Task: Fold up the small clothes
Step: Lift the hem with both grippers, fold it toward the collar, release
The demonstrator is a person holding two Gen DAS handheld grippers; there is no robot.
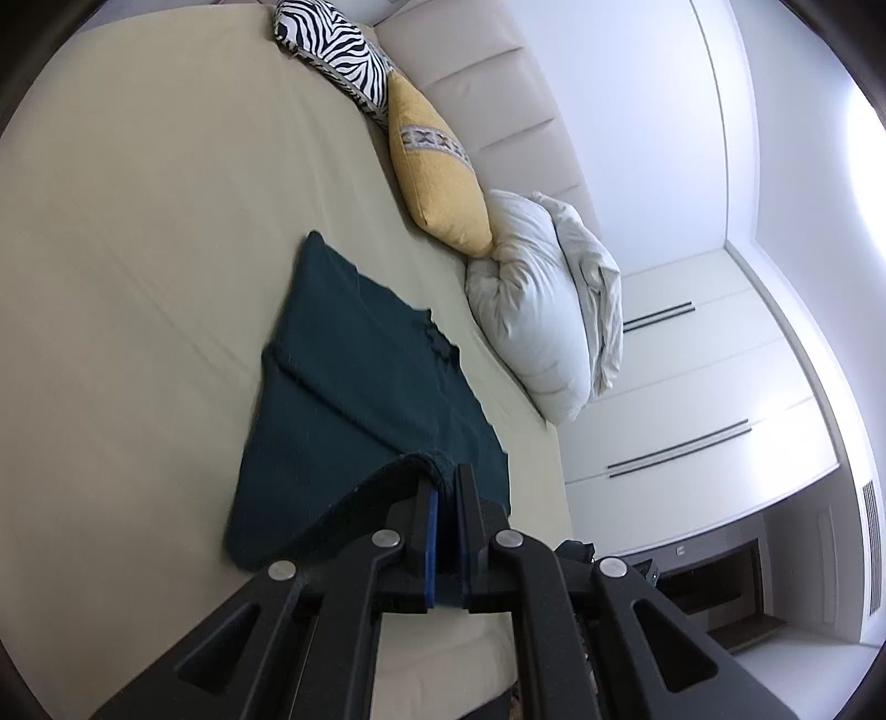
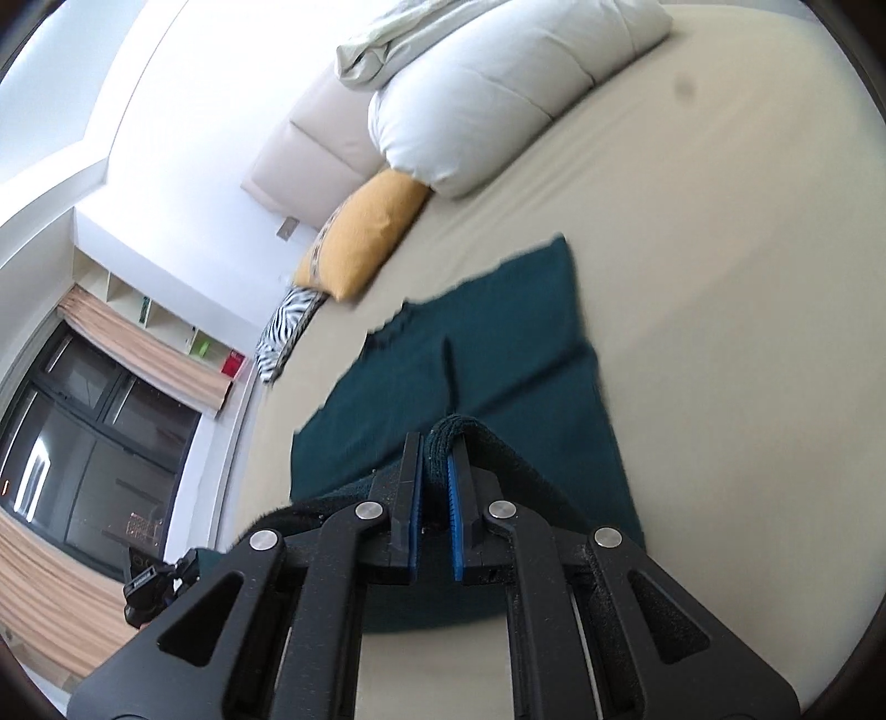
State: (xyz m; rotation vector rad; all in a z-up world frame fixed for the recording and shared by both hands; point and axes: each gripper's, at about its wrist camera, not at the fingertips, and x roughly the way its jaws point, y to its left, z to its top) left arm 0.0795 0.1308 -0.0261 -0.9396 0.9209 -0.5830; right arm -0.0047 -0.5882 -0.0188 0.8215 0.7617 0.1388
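A dark teal knitted garment (image 1: 354, 376) lies spread on the beige bed sheet (image 1: 138, 249). My left gripper (image 1: 446, 479) is shut on a near corner of the garment and lifts that edge off the sheet. In the right wrist view the same garment (image 2: 498, 343) lies ahead. My right gripper (image 2: 440, 446) is shut on another near corner, with a fold of teal fabric pinched between the blue pads. The raised hem drapes back over both grippers' fingers.
A white duvet bundle (image 1: 542, 310), a yellow cushion (image 1: 437, 171) and a zebra-print cushion (image 1: 338, 50) line the padded headboard (image 1: 476, 72). White wardrobe doors (image 1: 692, 399) stand beyond the bed. The right wrist view shows a dark window (image 2: 94, 421) and wall shelves (image 2: 166, 321).
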